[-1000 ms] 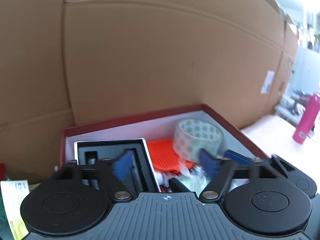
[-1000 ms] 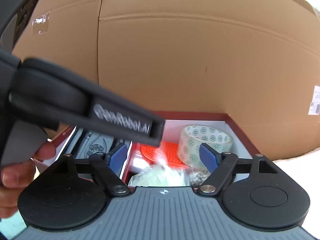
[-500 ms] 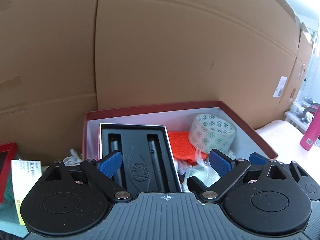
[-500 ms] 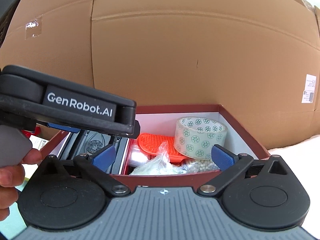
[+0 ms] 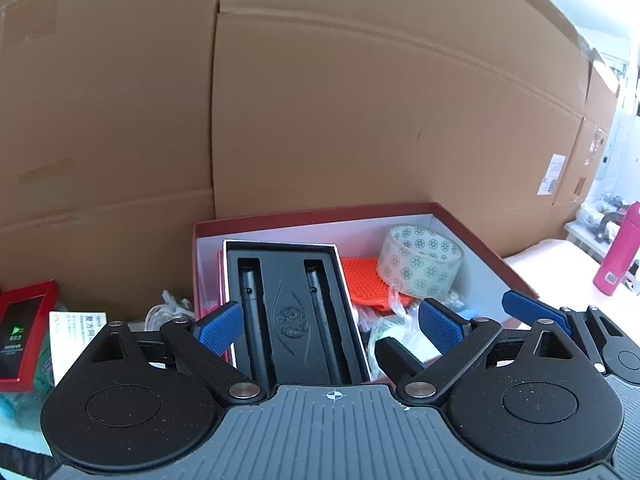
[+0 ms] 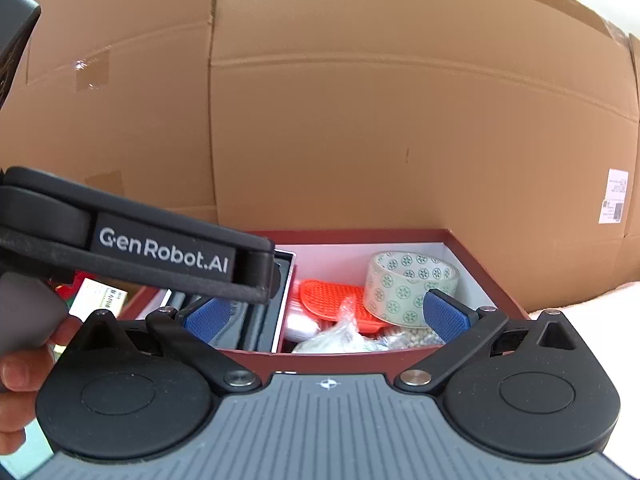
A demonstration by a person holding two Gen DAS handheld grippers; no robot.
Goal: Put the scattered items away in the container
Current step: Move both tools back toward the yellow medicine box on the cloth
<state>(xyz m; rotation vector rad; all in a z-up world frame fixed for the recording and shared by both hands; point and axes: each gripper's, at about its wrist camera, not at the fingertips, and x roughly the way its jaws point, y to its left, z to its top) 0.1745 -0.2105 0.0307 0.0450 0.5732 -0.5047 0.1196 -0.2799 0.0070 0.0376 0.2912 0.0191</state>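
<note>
A dark red box with a white inside stands against a cardboard wall. In it lie a black pen case, an orange studded mat, a patterned tape roll and clear plastic bags. My left gripper is open and empty, above the box's near side. My right gripper is open and empty, just in front of the box; one of its blue fingers shows in the left wrist view.
Left of the box lie a small red packet, a white printed carton and crumpled plastic. A pink bottle stands on the table at far right. The left gripper's body crosses the right wrist view.
Both grippers have pulled back and up from the box and opened wider. The pen case now lies in the box's left half, free of the left fingers.
</note>
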